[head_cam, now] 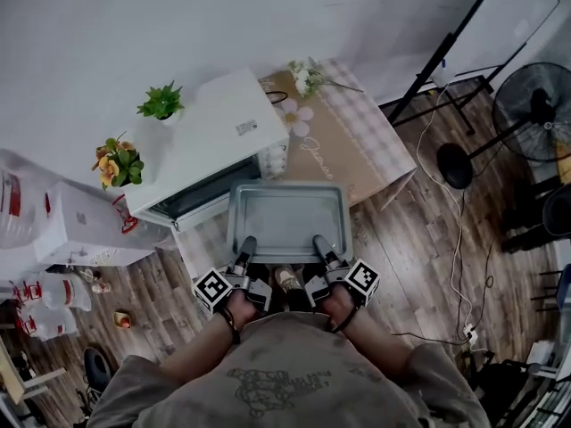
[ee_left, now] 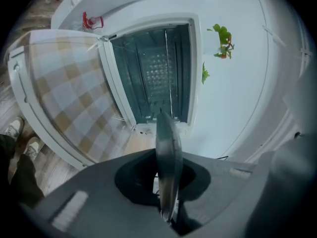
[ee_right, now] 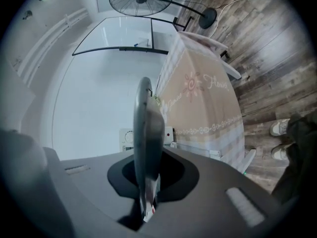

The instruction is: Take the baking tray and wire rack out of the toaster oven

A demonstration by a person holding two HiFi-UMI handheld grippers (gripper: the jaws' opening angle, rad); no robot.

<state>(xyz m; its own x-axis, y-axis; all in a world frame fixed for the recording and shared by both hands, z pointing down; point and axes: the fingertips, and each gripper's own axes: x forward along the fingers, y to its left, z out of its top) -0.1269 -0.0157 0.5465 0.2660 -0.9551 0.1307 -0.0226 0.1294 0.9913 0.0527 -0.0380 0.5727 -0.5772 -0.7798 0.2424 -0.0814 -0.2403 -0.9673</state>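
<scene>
The grey baking tray is out of the white toaster oven and hangs level in front of its open mouth. My left gripper is shut on the tray's near rim at the left, and my right gripper is shut on the same rim at the right. Each gripper view shows the tray edge-on between the jaws. The left gripper view looks into the oven cavity, where a thin wire, possibly the rack, crosses inside. The oven door stands open.
The oven sits on a table with a checked and beige cloth bearing flowers. Potted plants stand at the left. A floor fan, a black stand and cables occupy the right floor. My shoe is below the tray.
</scene>
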